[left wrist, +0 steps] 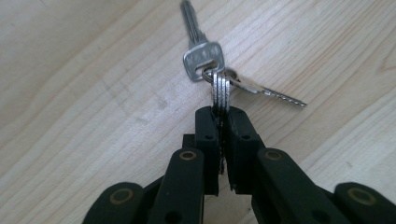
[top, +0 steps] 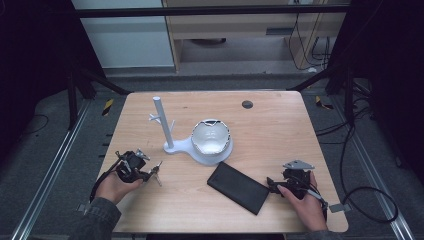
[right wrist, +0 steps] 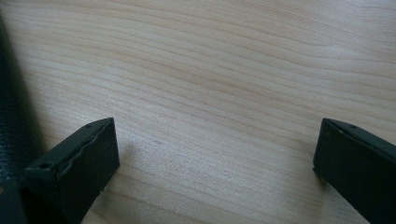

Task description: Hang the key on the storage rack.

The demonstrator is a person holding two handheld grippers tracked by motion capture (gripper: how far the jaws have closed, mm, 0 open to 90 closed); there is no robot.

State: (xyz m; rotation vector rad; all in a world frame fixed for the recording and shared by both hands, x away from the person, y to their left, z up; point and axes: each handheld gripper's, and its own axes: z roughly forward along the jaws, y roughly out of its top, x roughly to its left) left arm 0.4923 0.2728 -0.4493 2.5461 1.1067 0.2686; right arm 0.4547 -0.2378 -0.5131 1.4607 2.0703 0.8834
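left gripper view: the left gripper (left wrist: 222,116) has its two black jaws clamped together on a silver metal key ring (left wrist: 221,91), which stands on edge between the pads just above the middle of the frame. from that ring hang two silver keys. one silver key with a squarish head (left wrist: 198,49) points up toward the top edge of the frame, and a second, slimmer silver key (left wrist: 271,93) lies out to the right with its toothed blade on the light wooden table (left wrist: 70,93). whether the first key rests on the wood or hangs just over it i cannot tell.

in the high view the left gripper (top: 156,171) sits at the lower left of the frame, held by the person's left hand (top: 116,185), with the keys sticking out to the right of its tip, well apart from the other objects.

near the centre of the high view stands a white plastic peg stand with a tall post and short side pegs (top: 167,127), and on the round end of its base rests a white and silver bowl-shaped object (top: 211,137). lower and to the right of it a flat black rectangular case (top: 238,187) lies slanted on the table.

the right gripper (top: 272,184), in the person's right hand (top: 305,200) at the lower right, has its tip just beside the case's right end. in the right gripper view its jaws stand wide apart over bare wood, with the case's dark edge (right wrist: 11,116) at the far left.
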